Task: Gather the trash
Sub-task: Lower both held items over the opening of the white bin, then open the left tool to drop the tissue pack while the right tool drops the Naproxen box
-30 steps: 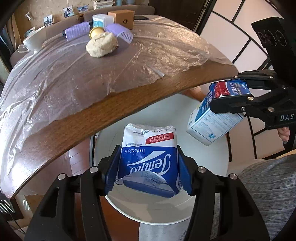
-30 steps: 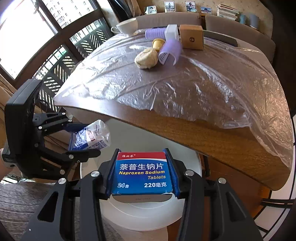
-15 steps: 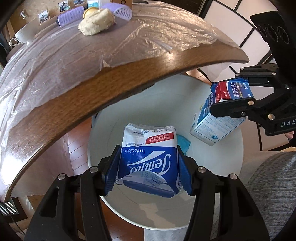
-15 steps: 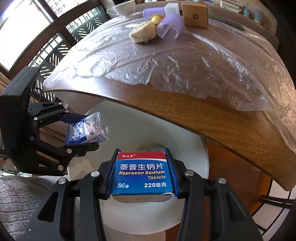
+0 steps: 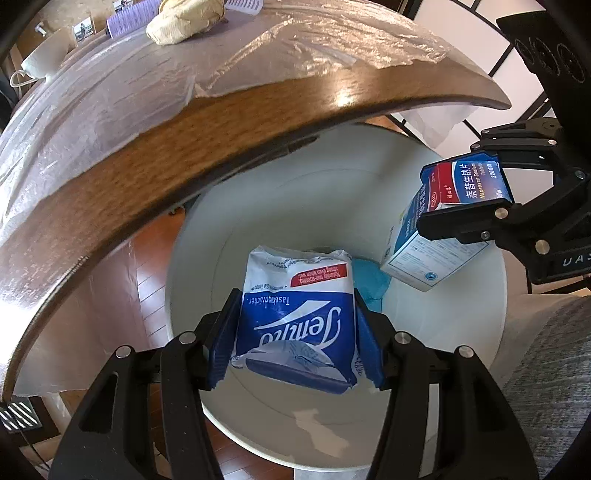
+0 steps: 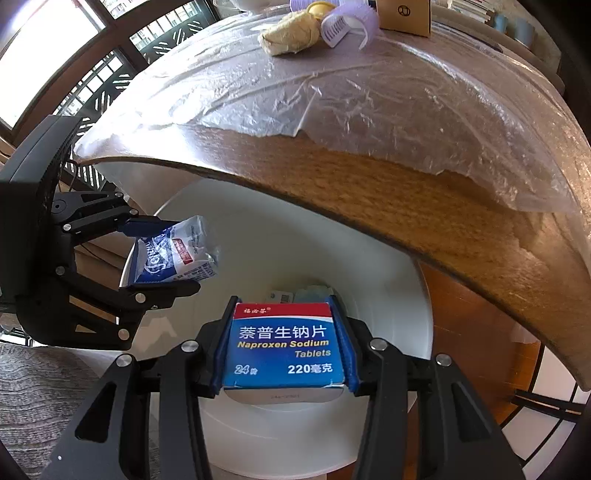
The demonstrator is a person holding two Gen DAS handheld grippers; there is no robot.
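My left gripper (image 5: pixel 295 332) is shut on a blue and white Tempo tissue pack (image 5: pixel 297 310) and holds it over the open white trash bin (image 5: pixel 480 332). My right gripper (image 6: pixel 282 347) is shut on a blue Naproxen Sodium tablet box (image 6: pixel 282 347) over the same bin (image 6: pixel 388 258). Each gripper shows in the other's view: the right one (image 5: pixel 469 206) with the box (image 5: pixel 428 254), the left one (image 6: pixel 162 254) with the pack (image 6: pixel 173 251). Some blue trash (image 5: pixel 369 280) lies at the bin's bottom.
The bin stands partly under the wooden table edge (image 5: pixel 184 147), which is covered with clear plastic film (image 6: pixel 332 92). On the table lie a beige crumpled lump (image 6: pixel 290 35), purple hair rollers (image 6: pixel 347 20) and a cardboard box (image 6: pixel 404 13). Wood floor (image 5: pixel 151 258) surrounds the bin.
Both grippers have moved lower and closer to the bin, still holding their items. The table edge now looms nearer above them.
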